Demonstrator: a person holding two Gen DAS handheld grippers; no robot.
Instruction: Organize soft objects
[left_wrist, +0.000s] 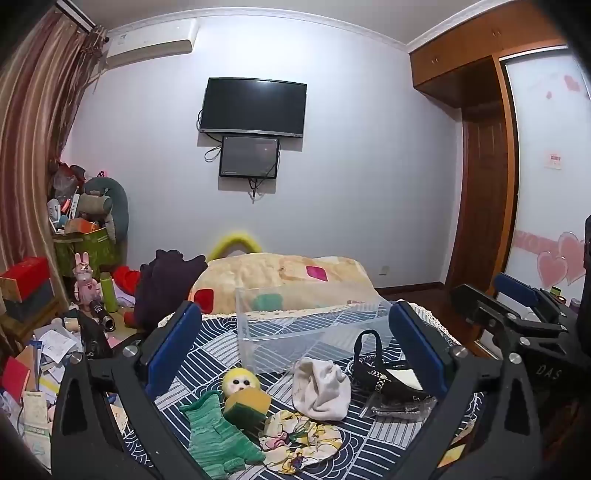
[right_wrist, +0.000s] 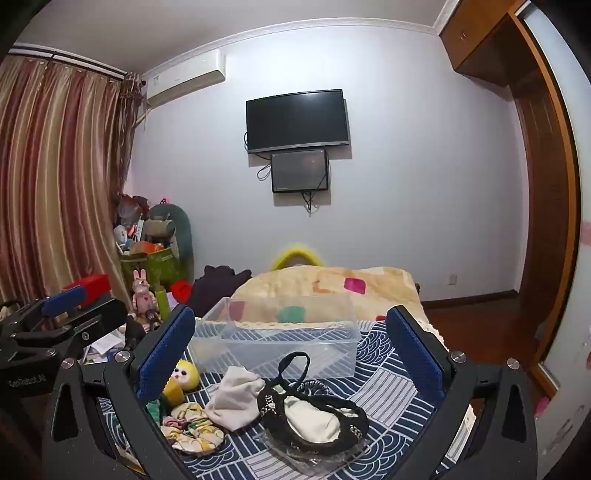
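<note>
Hovering side by side above a bed with a navy patterned cover (left_wrist: 221, 339), both grippers have their blue-padded fingers spread as wide as they go, with nothing between them. The left gripper (left_wrist: 295, 350) looks down on a row of soft things: a green knitted glove (left_wrist: 218, 439) at the left, a yellow-and-green sponge (left_wrist: 247, 404) touching it, and a small yellow-haired doll head (left_wrist: 239, 380) just behind the sponge. A floral cloth (left_wrist: 299, 439) lies in front, with a white sock (left_wrist: 325, 391) to its right and a black sandal (left_wrist: 384, 373) on a clear plastic wrapper beyond that. The right gripper (right_wrist: 291, 354) faces the same heap from further right, with the sandal (right_wrist: 314, 413) nearest its middle and the sock (right_wrist: 236, 398) beside it. A clear plastic bin (left_wrist: 306, 328) stands empty behind the heap, towards a beige blanket (left_wrist: 280, 273) at the far end of the bed. A dark screen (left_wrist: 255, 107) hangs on the wall.
</note>
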